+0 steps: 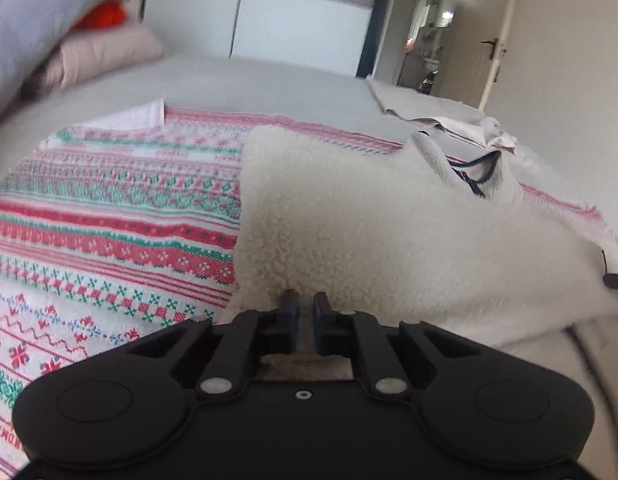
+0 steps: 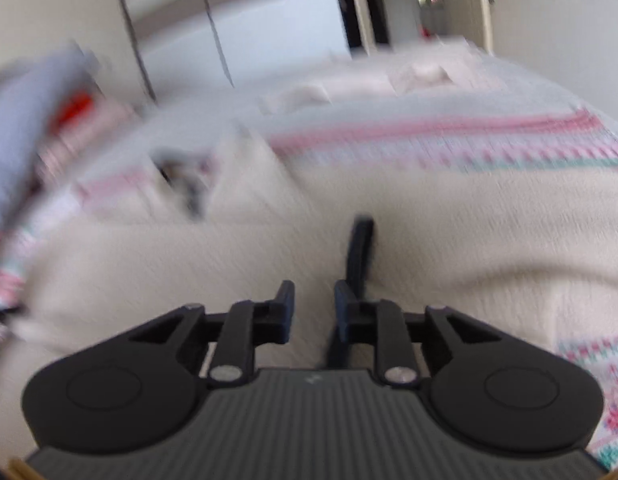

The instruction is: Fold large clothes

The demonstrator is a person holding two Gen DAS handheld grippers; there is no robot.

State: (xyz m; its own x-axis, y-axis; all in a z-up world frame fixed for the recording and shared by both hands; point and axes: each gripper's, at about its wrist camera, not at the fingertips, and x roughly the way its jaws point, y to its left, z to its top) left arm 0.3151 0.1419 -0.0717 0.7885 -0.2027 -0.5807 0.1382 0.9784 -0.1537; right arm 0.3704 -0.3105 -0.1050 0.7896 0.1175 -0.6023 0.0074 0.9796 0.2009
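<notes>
A cream fleece garment (image 1: pixel 369 232) lies on a red, green and white patterned blanket (image 1: pixel 109 208) spread over the bed. Its collar with a dark cord (image 1: pixel 477 172) points away from me. My left gripper (image 1: pixel 305 300) sits at the garment's near edge, its jaws almost together with fleece pinched between them. In the blurred right wrist view, the right gripper (image 2: pixel 314 296) stands shut on the same fleece garment (image 2: pixel 189 272), with a dark strip (image 2: pixel 361 248) running along its right finger. The patterned blanket (image 2: pixel 469 140) shows beyond it.
Pink folded bedding (image 1: pixel 105 56), a grey pillow (image 1: pixel 37 12) and something orange (image 1: pixel 105 16) sit at the bed's far left. A beige cloth (image 1: pixel 429 112) lies crumpled at the far right corner. A white wardrobe (image 1: pixel 301 20) and a door (image 1: pixel 497 40) stand behind.
</notes>
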